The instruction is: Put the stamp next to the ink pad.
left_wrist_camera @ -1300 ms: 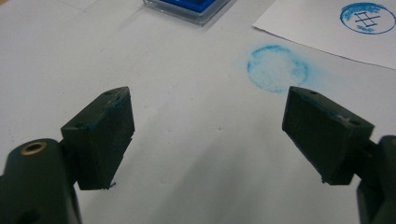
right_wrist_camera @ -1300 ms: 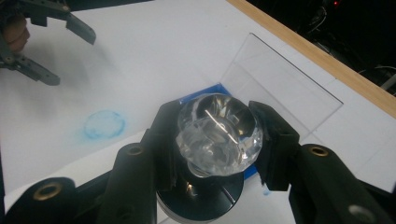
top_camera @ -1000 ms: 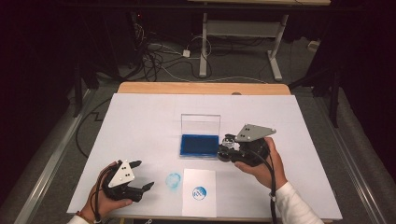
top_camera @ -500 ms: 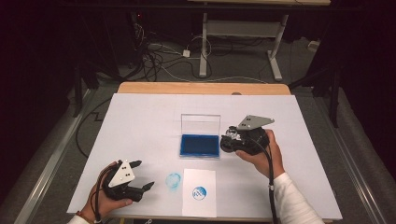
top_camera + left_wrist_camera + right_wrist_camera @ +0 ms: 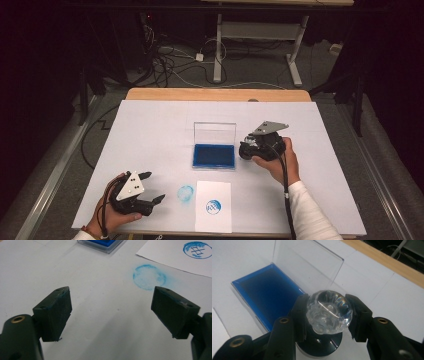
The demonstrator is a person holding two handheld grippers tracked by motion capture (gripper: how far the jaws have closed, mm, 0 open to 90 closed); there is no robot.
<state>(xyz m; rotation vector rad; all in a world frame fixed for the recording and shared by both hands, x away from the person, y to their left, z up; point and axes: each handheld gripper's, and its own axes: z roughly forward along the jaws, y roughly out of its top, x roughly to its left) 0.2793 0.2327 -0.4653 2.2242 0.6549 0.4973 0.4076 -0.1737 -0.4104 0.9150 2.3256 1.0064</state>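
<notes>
My right gripper point(image 5: 248, 148) is shut on a stamp point(image 5: 329, 312) with a clear faceted knob and a round black base. It is held just right of the blue ink pad point(image 5: 214, 156), whose clear lid point(image 5: 214, 133) stands open at the back. In the right gripper view the ink pad point(image 5: 268, 293) lies left of the stamp. A white card point(image 5: 214, 192) bearing a round blue print point(image 5: 213, 206) lies near the front edge. My left gripper point(image 5: 154, 186) rests low at the front left, open with nothing between its jaws point(image 5: 111, 305).
A round blue ink smudge point(image 5: 185, 193) marks the white table cover point(image 5: 150, 130) left of the card; it lies ahead of the left gripper's jaws as the smudge point(image 5: 149, 277). The wooden table edge point(image 5: 215, 94) runs along the back.
My right gripper has moved slightly toward the far side with the stamp, staying beside the ink pad's right edge. The left gripper has stayed put.
</notes>
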